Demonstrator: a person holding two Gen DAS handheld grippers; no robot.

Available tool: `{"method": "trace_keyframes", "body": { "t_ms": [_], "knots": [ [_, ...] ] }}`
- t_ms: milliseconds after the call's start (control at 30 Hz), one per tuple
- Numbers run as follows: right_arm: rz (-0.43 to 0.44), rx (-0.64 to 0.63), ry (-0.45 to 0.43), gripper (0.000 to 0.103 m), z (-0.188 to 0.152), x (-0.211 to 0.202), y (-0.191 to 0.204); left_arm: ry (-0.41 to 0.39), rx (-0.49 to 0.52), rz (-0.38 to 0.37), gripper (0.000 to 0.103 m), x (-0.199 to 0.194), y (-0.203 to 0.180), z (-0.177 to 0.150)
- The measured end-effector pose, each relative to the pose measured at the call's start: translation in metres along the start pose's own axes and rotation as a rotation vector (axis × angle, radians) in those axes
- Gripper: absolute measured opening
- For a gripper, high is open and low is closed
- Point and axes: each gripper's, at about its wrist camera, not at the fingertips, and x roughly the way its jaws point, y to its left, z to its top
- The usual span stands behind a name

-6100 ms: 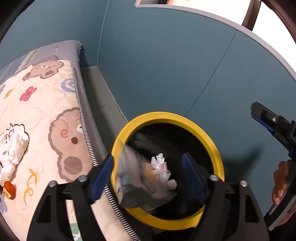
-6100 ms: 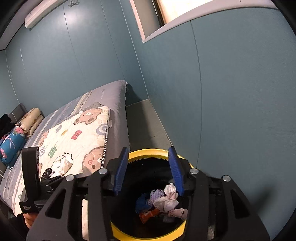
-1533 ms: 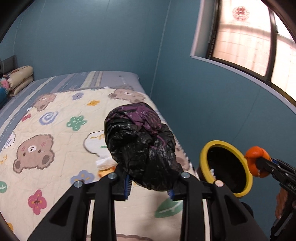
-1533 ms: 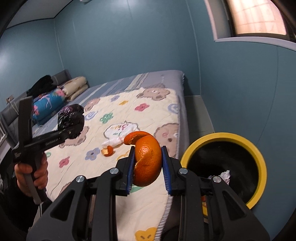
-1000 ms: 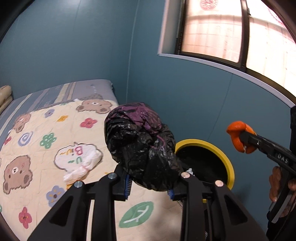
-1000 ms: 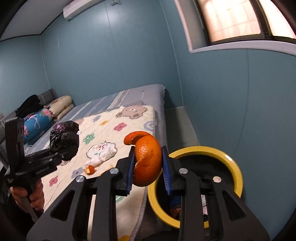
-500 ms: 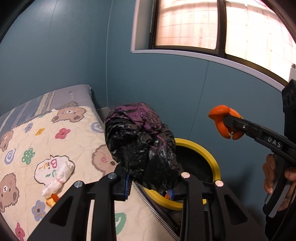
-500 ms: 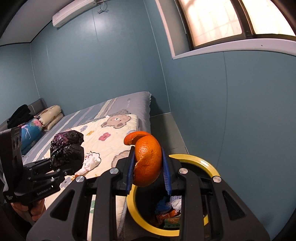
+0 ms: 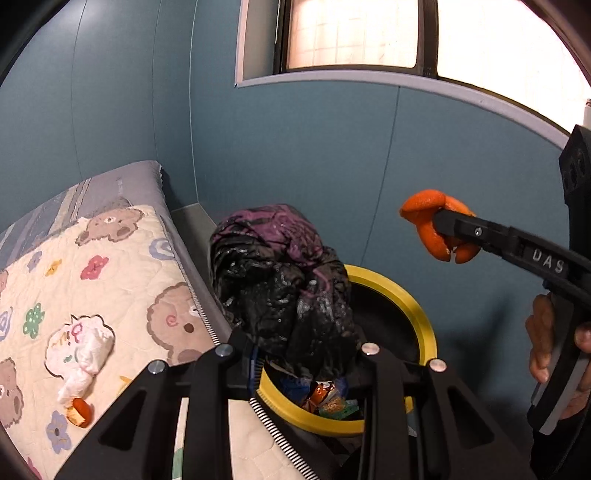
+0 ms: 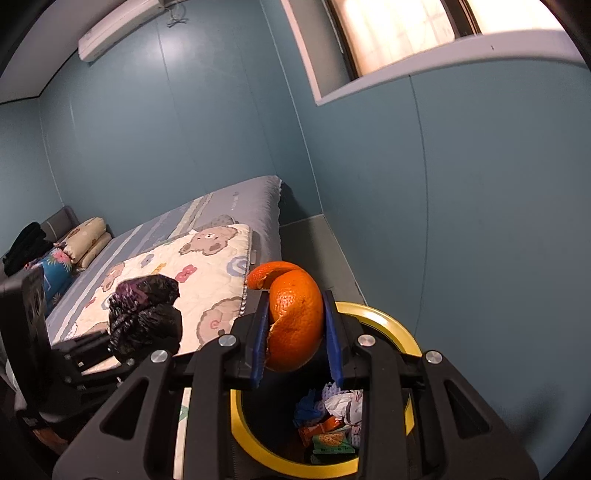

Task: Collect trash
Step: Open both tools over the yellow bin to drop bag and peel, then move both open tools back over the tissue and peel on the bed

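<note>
A crumpled black plastic bag [image 9: 284,280] with purple streaks is clamped between the fingers of the left gripper [image 9: 303,363], jaws closed tight on its lower part; the bag is held above the near-left rim of the bin. An orange peel [image 10: 293,321], curled and mostly whole, is pinched between the blue pads [image 10: 258,339] of the right gripper [image 10: 295,343], jaws closed onto it, directly above the bin opening. In the left wrist view the same peel [image 9: 436,229] is seen at right, higher than the bin, with the right hand [image 9: 554,343] wrapped on the gripper handle. The bin [image 9: 413,306] is round, black inside with a yellow rim, and stands on the floor between the bed and the blue wall. Trash is seen inside it: white crumpled tissue [image 10: 341,402], a blue scrap, and orange and green snack wrappers [image 10: 327,439]. On the bed [image 9: 110,280], left of the bin, a cream quilt with bears and flowers is spread; a white crumpled tissue [image 9: 86,360] and a small piece of orange peel [image 9: 81,408] are left lying on it near the left edge. Pillows [image 10: 83,236] and a dark heap of clothing are seen at the far end of the bed. A window [image 9: 354,35] is set in the wall above the bin, and an air conditioner [image 10: 118,27] is mounted high on the far wall.
</note>
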Motion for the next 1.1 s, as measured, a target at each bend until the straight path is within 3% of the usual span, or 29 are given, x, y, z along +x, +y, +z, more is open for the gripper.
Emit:
{"method": "trace_keyframes", "body": {
  "t_ms": [400,500,600,667,767,1100],
  "knots": [
    [-0.037,0.041,0.031,0.032,0.002,0.031,-0.020,0.127,-0.088,-0.101,0.030,0.059,0.003,-0.008],
    [-0.042,0.059,0.036,0.040,0.001,0.035,-0.025,0.152,-0.110,-0.122,0.037,0.068,0.009,-0.005],
    [-0.058,0.068,0.015,0.050,0.003,0.032,-0.027,0.165,-0.141,-0.119,0.054,0.072,0.016,-0.004],
    [-0.070,0.071,0.005,0.053,0.004,0.028,-0.028,0.167,-0.150,-0.107,0.071,0.073,0.018,-0.006],
    [-0.072,0.077,-0.004,0.056,0.004,0.021,-0.029,0.169,-0.152,-0.081,0.085,0.072,0.020,-0.008],
    [-0.029,0.064,-0.002,0.062,0.002,0.009,-0.010,0.152,-0.184,-0.009,0.090,0.052,0.048,-0.019]
  ]
}}
